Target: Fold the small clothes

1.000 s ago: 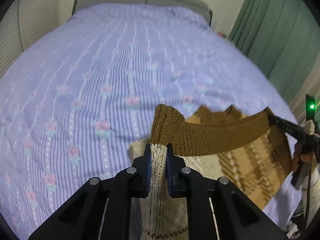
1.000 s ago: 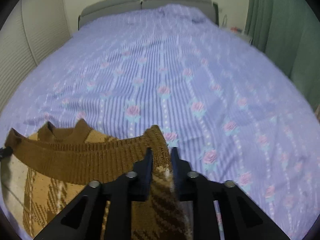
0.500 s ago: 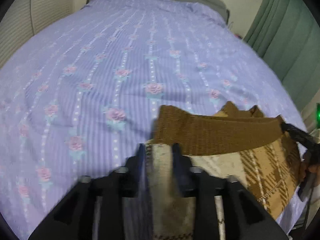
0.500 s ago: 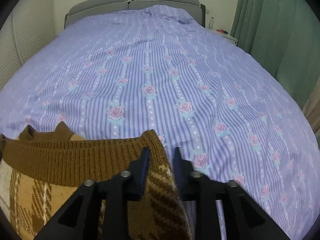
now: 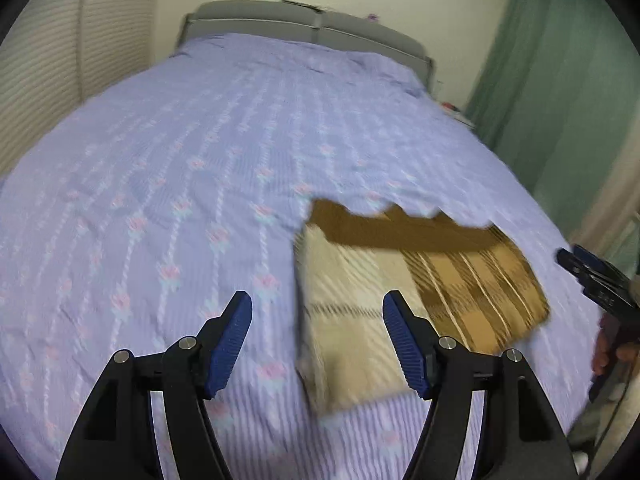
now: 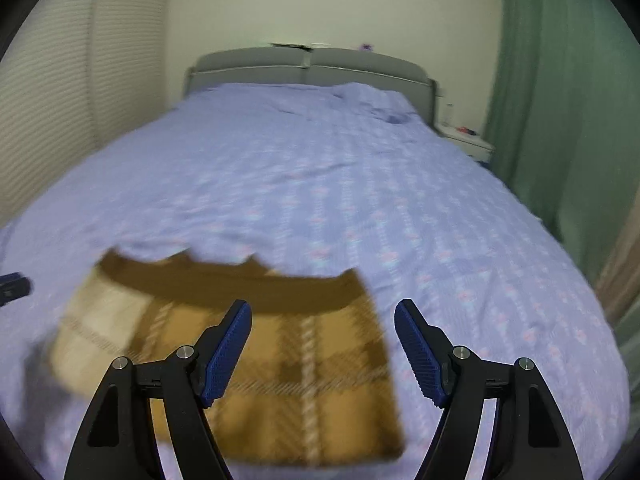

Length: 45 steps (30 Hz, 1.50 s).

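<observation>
A brown and cream plaid knitted garment (image 5: pixel 404 288) lies folded flat on the bed, its dark brown ribbed band along the far edge. In the left wrist view my left gripper (image 5: pixel 318 304) hovers above its cream left part, jaws opening, pads clear of the cloth. The right wrist view shows the same garment (image 6: pixel 280 344) under my right gripper (image 6: pixel 322 312), whose jaws are also opening and touch nothing. The right gripper's black tip (image 5: pixel 596 276) and a hand show at the right edge of the left view. The left gripper's tip (image 6: pixel 12 286) shows at the far left of the right view.
The bed carries a lilac striped cover with pink roses (image 5: pixel 180 208), with a grey headboard (image 6: pixel 308 66) at the far end. Green curtains (image 6: pixel 560 100) hang on the right beside a white nightstand (image 6: pixel 466 142). A ribbed white wall (image 5: pixel 40 80) runs along the left.
Both grippers went from shut on the garment's ribbed band to open and let it go. Both drew back and up, and the garment now lies flat on the bed.
</observation>
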Each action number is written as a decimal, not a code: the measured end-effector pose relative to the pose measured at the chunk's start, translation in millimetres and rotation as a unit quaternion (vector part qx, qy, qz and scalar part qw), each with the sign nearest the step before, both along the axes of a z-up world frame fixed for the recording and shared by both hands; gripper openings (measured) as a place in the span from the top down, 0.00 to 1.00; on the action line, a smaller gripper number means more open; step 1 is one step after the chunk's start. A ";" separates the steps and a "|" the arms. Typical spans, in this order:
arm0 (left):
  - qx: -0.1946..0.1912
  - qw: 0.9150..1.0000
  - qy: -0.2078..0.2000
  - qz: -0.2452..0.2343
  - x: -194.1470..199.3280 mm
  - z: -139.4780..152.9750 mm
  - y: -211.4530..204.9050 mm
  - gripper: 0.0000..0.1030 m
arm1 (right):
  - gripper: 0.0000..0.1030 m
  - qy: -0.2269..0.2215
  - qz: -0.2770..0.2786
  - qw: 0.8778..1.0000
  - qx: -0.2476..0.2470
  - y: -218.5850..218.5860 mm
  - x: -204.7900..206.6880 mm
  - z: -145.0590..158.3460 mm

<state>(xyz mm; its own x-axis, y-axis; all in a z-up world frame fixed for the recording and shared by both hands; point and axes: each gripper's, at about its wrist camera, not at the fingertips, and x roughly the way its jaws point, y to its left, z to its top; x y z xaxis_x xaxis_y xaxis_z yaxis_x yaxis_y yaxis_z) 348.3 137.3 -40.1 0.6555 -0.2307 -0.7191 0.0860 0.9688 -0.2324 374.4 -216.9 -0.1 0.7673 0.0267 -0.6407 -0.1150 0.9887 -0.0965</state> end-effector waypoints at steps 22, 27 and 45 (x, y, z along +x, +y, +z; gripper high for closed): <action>-0.216 0.967 0.114 -0.070 64.3 -109.6 23.3 0.36 | 0.28 0.086 0.024 0.991 0.096 64.8 -31.8 -69.3; -0.265 0.951 0.123 -0.100 66.3 -119.3 26.6 0.37 | 0.28 0.082 0.025 0.991 0.100 60.6 -28.6 -70.4; -0.322 0.931 0.145 -0.098 61.3 -113.5 4.3 0.72 | 0.54 0.091 0.040 0.985 0.142 56.6 -18.7 -85.1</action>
